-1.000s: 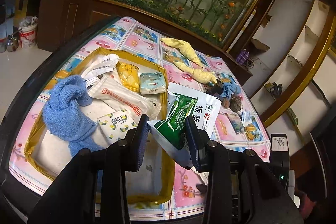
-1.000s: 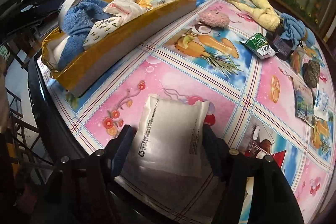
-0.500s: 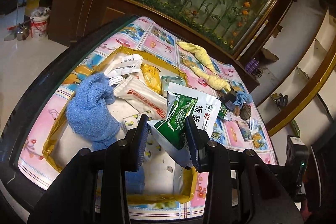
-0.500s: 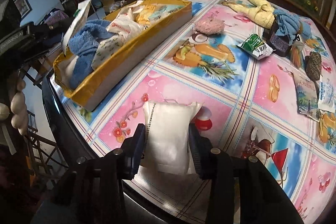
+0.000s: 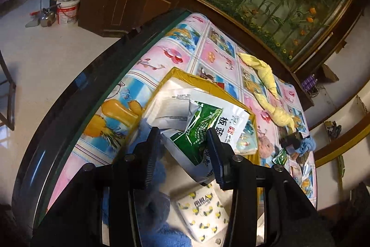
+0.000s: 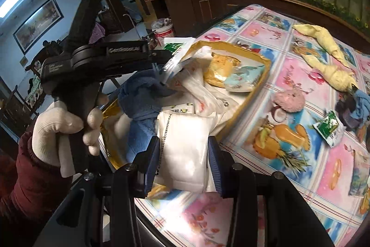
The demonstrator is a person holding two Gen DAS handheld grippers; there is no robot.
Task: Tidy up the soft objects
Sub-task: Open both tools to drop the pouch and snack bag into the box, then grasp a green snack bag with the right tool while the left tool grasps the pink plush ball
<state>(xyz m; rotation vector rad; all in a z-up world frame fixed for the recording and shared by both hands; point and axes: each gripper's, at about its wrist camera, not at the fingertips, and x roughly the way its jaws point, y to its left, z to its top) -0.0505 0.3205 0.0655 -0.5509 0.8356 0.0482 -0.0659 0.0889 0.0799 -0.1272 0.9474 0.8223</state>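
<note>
L gripper [image 5: 183, 154] jaws opening w/ green-white pouch [image 5: 208, 129] between them, over the tray [image 5: 185, 75]; let it drop flat among the packs. R gripper [image 6: 183, 164] clamps a puffy white pack [image 6: 185, 142] near tray edge; I'd lift it clear of the rim, then release inside

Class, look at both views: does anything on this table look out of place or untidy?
Yes. A small green sachet, a pink fluffy toy and twisted yellow cloths lie loose on the tablecloth, outside the yellow tray where other soft items sit.
</note>
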